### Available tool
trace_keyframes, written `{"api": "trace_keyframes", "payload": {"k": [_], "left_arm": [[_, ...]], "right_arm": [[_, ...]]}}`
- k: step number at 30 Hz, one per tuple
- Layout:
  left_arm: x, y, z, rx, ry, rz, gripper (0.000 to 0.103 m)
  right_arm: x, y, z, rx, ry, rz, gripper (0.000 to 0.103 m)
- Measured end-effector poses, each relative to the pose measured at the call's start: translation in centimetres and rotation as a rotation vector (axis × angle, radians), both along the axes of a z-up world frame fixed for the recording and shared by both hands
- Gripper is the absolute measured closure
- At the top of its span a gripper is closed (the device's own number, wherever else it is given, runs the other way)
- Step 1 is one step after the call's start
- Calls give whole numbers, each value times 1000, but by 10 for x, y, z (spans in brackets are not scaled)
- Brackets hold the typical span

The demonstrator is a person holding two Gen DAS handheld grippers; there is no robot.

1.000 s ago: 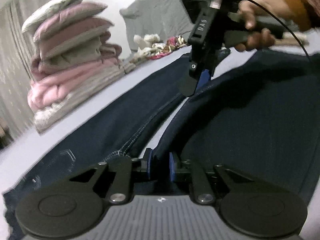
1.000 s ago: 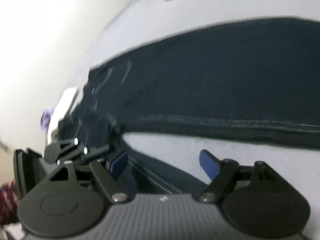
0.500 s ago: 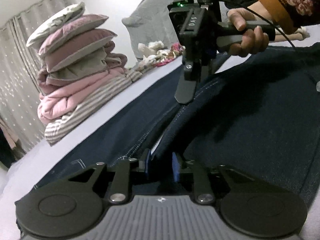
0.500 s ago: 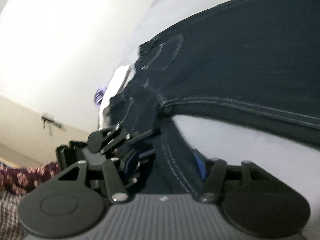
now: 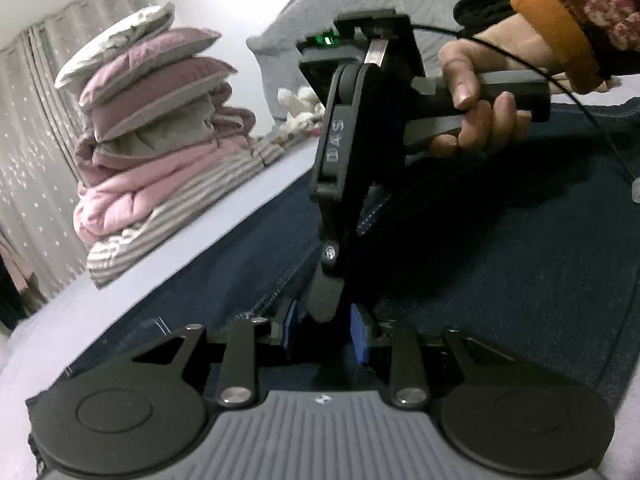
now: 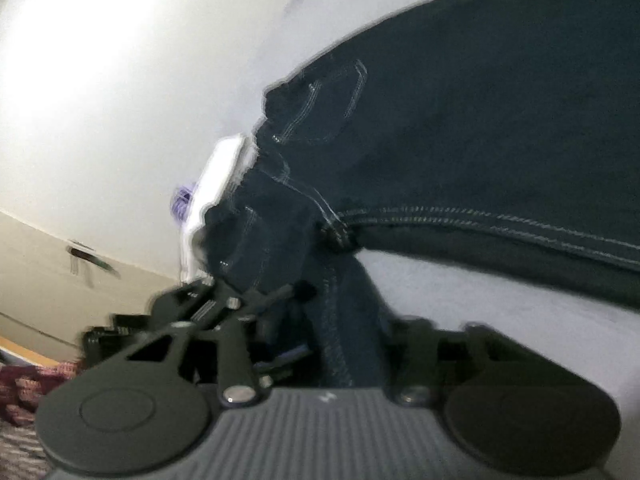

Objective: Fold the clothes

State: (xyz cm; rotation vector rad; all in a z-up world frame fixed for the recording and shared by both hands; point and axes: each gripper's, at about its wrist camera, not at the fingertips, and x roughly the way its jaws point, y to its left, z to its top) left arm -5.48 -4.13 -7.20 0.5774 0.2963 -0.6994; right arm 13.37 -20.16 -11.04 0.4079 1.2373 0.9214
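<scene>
Dark blue jeans (image 5: 500, 264) lie spread on a pale bedsheet (image 5: 224, 216), legs running away from me. My left gripper (image 5: 324, 334) sits at the crotch of the jeans, its blue pads a small gap apart with denim between them. My right gripper (image 5: 326, 308), held by a hand, comes down right in front of the left one's fingertips. In the right wrist view the right gripper (image 6: 344, 352) is shut on the jeans (image 6: 500, 140) at the inner leg seam, with the left gripper (image 6: 224, 300) just left of it.
A stack of pink and grey pillows and folded blankets (image 5: 160, 140) stands at the back left by a curtain. A grey cushion (image 5: 400, 4) and small soft toys (image 5: 298, 110) lie at the far end. A white wall (image 6: 120, 80) fills the right wrist view's left.
The right gripper has moved towards the left one, from the far leg seam to the crotch, and closed on the denim. The left gripper's pads have parted slightly.
</scene>
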Motion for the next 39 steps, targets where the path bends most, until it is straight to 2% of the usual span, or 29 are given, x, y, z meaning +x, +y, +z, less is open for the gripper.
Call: {"api": "trace_keyframes", "payload": {"k": [3,7,11,12,16,18,21,23,25,27,28,31,34,37,39], "left_arm": [[1,2,1,-8,14,1,73],[4,4,3,-26,36,25,72],[9,8,2,-41,121,52,72],[9,9,2,-45,133,61,72],[9,17,6,-69,189,107,66],[10,23,10,-82,228,143,62],[11,35,16,-99,280,209,56],[10,43,19,-103,303,249,53],[7,51,20,-94,315,285,50],[2,57,20,-77,308,307,49],[0,60,20,-65,301,316,49],[-4,67,23,-44,280,345,48],[-5,74,24,-36,264,380,48],[-7,79,23,-48,268,403,47],[-8,81,21,-57,271,416,47]], "right_arm": [[-19,12,15,-104,-135,-30,94],[-45,15,39,-235,-323,-146,97],[-53,33,27,-369,-432,-188,95],[-51,34,21,-387,-441,-188,95],[-41,14,15,-295,-378,-256,92],[-40,4,17,-290,-371,-278,83],[-45,-1,22,-340,-404,-312,70],[-49,-9,24,-370,-422,-343,66],[-53,-17,26,-422,-444,-391,67],[-58,-25,27,-541,-481,-460,66],[-60,-30,27,-562,-481,-483,66],[-74,-42,37,-550,-477,-557,65],[-97,-35,53,-538,-533,-571,64],[-123,-16,60,-493,-568,-564,64],[-135,13,54,-503,-587,-511,65]]}}
